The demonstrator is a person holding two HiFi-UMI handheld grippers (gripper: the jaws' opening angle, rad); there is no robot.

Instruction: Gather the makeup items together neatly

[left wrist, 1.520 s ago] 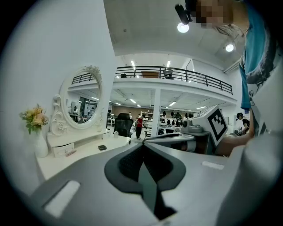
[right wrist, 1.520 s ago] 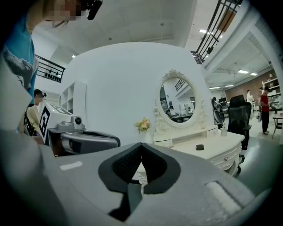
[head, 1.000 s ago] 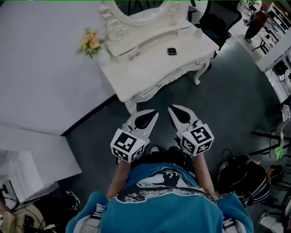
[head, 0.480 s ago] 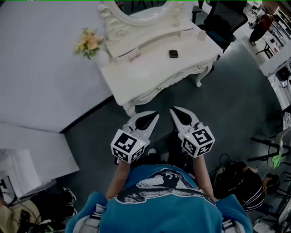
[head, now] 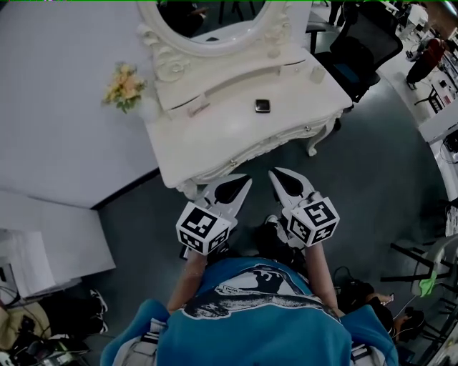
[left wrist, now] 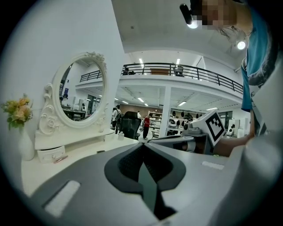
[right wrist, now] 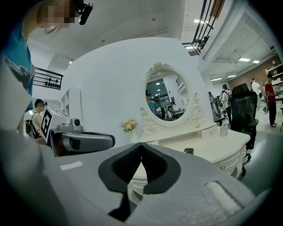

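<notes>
A white carved dressing table (head: 215,143) with an oval mirror (head: 207,18) was set against a pale wall. On its smooth top a small dark square compact (head: 262,106) and a slim pinkish stick (head: 198,109), slanted along the mirror base, lay well apart, ahead of both grippers. The left gripper (head: 245,181) and right gripper (head: 275,174) were held short of the table's front edge, jaws closed and empty. The right was judged nearer the compact.
</notes>
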